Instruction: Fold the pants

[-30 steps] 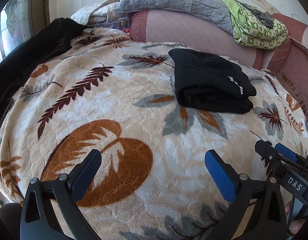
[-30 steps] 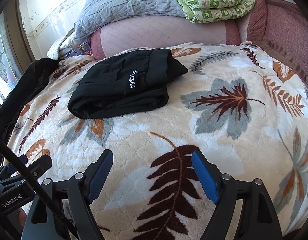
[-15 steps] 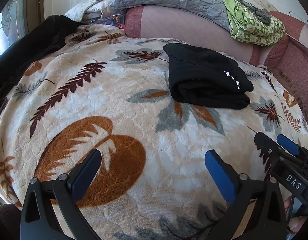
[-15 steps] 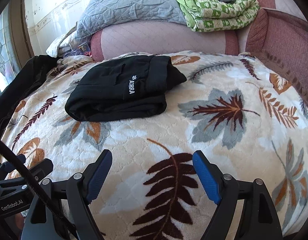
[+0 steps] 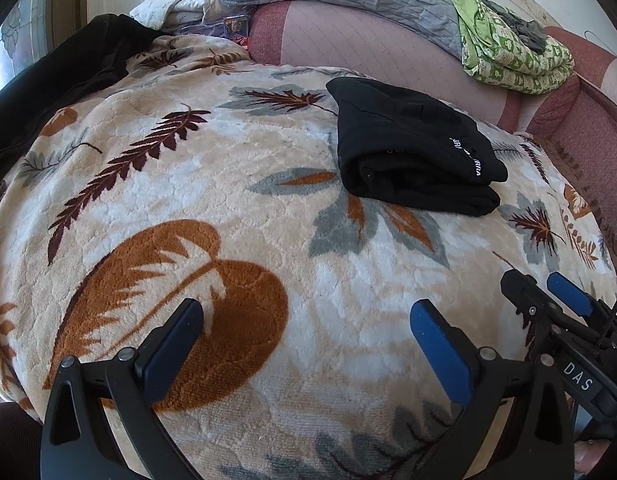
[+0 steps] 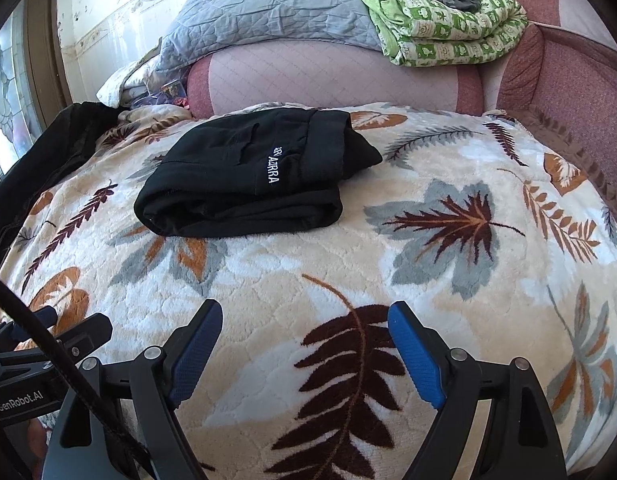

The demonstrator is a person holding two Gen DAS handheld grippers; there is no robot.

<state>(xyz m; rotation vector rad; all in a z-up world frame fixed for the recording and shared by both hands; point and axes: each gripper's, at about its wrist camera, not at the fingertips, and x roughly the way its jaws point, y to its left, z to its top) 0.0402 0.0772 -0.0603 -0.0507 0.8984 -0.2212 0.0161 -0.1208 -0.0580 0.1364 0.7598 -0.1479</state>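
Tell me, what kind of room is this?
Most likely a bedroom or living room at home. A plush leaf-print blanket covers a soft surface, folded black pants lie on it, and a grey quilt and green quilt are piled behind.

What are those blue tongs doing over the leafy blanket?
A person is folding clothes with two tongs. The black pants already lie folded in a neat bundle on the leaf-patterned blanket. Both the left tongs and the right tongs hang open and empty above the blanket, short of the pants.
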